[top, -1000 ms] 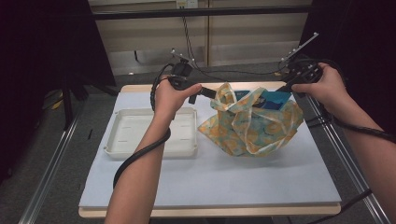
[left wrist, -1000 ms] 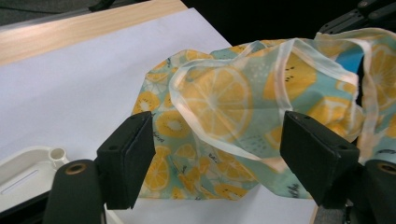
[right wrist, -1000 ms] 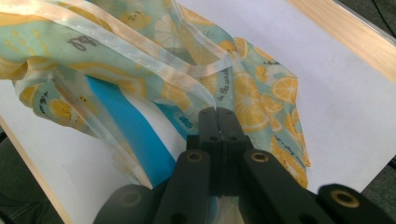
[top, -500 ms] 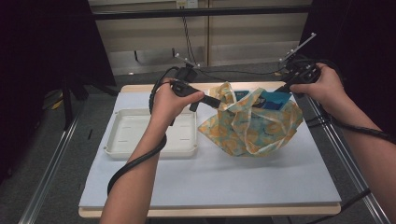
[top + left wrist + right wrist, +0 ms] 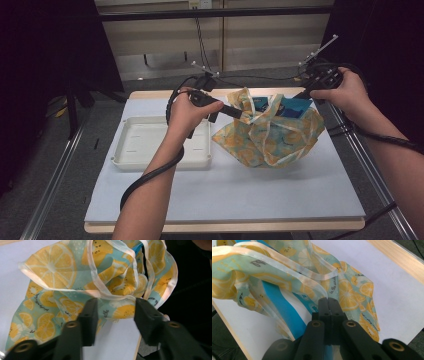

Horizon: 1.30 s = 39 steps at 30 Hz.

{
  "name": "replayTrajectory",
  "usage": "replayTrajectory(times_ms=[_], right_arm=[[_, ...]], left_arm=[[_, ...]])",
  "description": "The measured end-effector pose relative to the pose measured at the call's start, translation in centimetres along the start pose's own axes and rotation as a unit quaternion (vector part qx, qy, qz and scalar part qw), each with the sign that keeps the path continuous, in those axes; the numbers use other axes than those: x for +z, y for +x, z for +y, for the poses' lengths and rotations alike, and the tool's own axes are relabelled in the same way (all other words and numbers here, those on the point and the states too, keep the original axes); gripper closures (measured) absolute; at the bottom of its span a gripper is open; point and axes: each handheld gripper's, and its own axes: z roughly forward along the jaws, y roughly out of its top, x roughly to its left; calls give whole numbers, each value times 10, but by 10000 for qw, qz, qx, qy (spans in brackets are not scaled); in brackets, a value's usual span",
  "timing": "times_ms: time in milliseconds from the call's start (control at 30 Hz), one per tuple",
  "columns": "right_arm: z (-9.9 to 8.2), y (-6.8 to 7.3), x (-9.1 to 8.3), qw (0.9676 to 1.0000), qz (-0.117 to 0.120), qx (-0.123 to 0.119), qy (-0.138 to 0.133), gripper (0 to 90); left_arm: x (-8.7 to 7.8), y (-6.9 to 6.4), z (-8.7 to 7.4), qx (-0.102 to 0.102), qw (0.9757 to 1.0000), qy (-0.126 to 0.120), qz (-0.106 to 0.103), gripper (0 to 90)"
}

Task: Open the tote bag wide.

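Observation:
A cloth bag [image 5: 270,137] printed with lemons stands on the white table mat, a blue box [image 5: 292,106] showing in its mouth. My left gripper [image 5: 235,114] reaches the bag's left rim. Its jaws have just been closing and still stand apart, with the bag's white-trimmed rim [image 5: 112,296] between the tips of my left gripper [image 5: 116,307]. At the bag's far right edge, my right gripper [image 5: 300,95] holds the fabric up. In the right gripper view, my right gripper [image 5: 328,301] is shut on the bag's white strap, beside the blue box [image 5: 279,307].
A white shallow tray [image 5: 150,161] lies left of the bag, under my left forearm. The mat [image 5: 225,195] has free room in front of the bag. Metal rails run along both table sides, and cables hang behind the table.
My left hand has shifted a little toward the bag's left rim and its jaws have narrowed around the rim. My right hand has kept still, holding the bag's edge.

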Motion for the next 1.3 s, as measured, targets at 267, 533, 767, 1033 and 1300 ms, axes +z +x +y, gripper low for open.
replayTrajectory(times_ms=[267,533,767,1033,1300], right_arm=[[0,-1,0,10000,19,4,-17,900],[0,-1,-2,10000,19,42,0,900],[-1,-1,-1,10000,30,17,-16,900],[0,0,1,10000,18,19,7,900],[-1,0,2,10000,26,12,4,900]], left_arm=[[1,-5,6,68,10000,7,-34,900],[-13,-14,19,169,9998,-48,120,900],[-10,-24,15,668,9973,24,317,671],[-1,-35,14,1166,9920,273,388,380],[18,-44,15,1746,9811,634,541,334]])
